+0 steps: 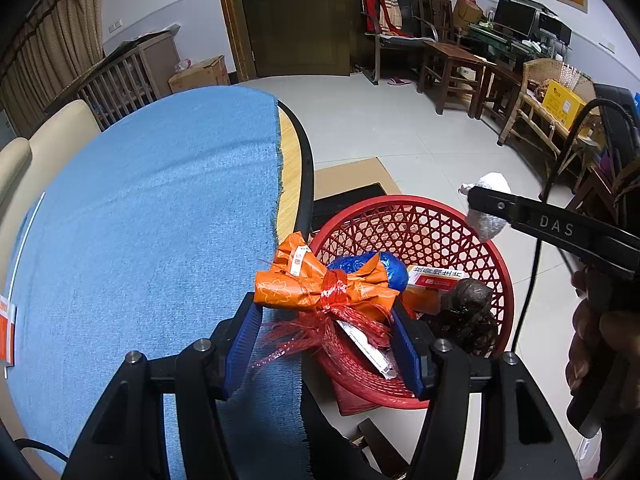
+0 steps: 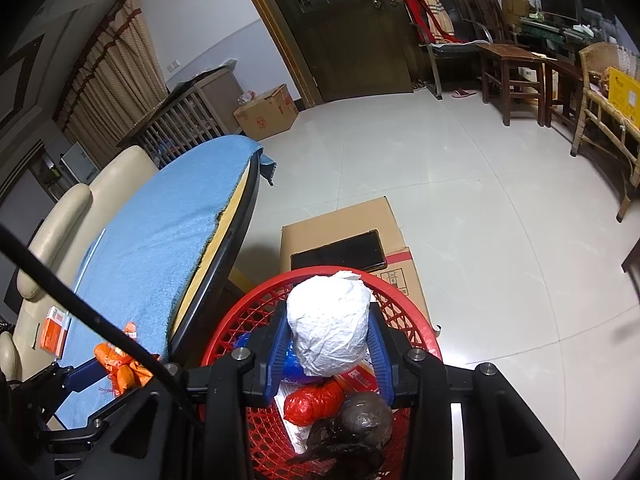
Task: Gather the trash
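My left gripper (image 1: 324, 312) is shut on an orange wrapper bundle (image 1: 320, 284) tied with red netting, held at the table's right edge beside the red mesh basket (image 1: 496, 264). My right gripper (image 2: 328, 336) is shut on a white crumpled plastic ball (image 2: 328, 324), held over the red basket (image 2: 240, 320). The ball also shows in the left wrist view (image 1: 486, 208). The basket holds a blue bag (image 1: 384, 268), an orange box (image 1: 436, 280), a dark bag (image 1: 464, 308) and a red bag (image 2: 316, 402).
The round table has a blue cloth (image 1: 140, 220) and a black rim. An orange box (image 2: 54, 334) lies on it at the left. A cardboard box (image 2: 360, 220) with a black tray stands behind the basket. Chairs and benches line the far right.
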`<state>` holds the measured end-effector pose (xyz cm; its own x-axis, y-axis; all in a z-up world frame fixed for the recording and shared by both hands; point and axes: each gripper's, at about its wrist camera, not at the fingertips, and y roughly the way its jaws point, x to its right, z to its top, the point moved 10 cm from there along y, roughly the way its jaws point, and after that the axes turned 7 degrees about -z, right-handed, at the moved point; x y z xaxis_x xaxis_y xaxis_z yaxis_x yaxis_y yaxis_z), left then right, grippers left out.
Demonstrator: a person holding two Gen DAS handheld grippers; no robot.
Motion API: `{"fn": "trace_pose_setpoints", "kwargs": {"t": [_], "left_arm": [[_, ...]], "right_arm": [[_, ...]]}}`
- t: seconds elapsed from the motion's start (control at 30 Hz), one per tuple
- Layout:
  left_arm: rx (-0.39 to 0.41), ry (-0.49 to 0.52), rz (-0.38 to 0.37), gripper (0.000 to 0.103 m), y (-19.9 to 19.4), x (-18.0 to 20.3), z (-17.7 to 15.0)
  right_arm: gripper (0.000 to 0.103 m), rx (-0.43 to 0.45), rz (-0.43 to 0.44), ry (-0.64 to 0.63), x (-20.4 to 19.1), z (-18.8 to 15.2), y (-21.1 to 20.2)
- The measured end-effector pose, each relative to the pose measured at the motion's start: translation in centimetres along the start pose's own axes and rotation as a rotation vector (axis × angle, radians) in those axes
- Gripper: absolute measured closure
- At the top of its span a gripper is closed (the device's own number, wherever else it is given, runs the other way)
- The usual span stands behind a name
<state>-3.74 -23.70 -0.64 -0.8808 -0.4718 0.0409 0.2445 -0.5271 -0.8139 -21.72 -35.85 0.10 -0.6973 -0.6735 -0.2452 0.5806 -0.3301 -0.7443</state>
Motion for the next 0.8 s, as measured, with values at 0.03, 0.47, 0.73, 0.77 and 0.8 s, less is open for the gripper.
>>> {"fn": "trace_pose_setpoints", "kwargs": {"t": [0.03, 0.47, 0.73, 0.77, 0.8], "left_arm": [[0.0, 0.0, 0.0, 0.04, 0.0, 0.0, 0.0], [-0.005, -0.004, -0.005, 0.04, 0.2, 0.5, 0.2], [-0.007, 0.02, -0.042, 0.04, 0.7, 2.5, 1.0], [-0.01, 0.017, -0.059, 0.039, 0.8, 2.8, 1.1], [-0.019, 0.011, -0.087, 0.039, 1.1, 3.3, 1.2]], "right_arm": [[0.046, -0.009, 0.001, 0.004, 0.1, 0.0, 0.2], [0.025, 0.018, 0.011, 0.08, 1.7, -0.1, -1.9], [0.025, 0.074, 0.022, 0.123, 3.2, -0.4, -5.8], [0.024, 0.082, 0.022, 0.13, 3.4, -0.3, -6.3], [0.025, 0.089, 0.023, 0.138, 3.6, -0.2, -6.7]]}}
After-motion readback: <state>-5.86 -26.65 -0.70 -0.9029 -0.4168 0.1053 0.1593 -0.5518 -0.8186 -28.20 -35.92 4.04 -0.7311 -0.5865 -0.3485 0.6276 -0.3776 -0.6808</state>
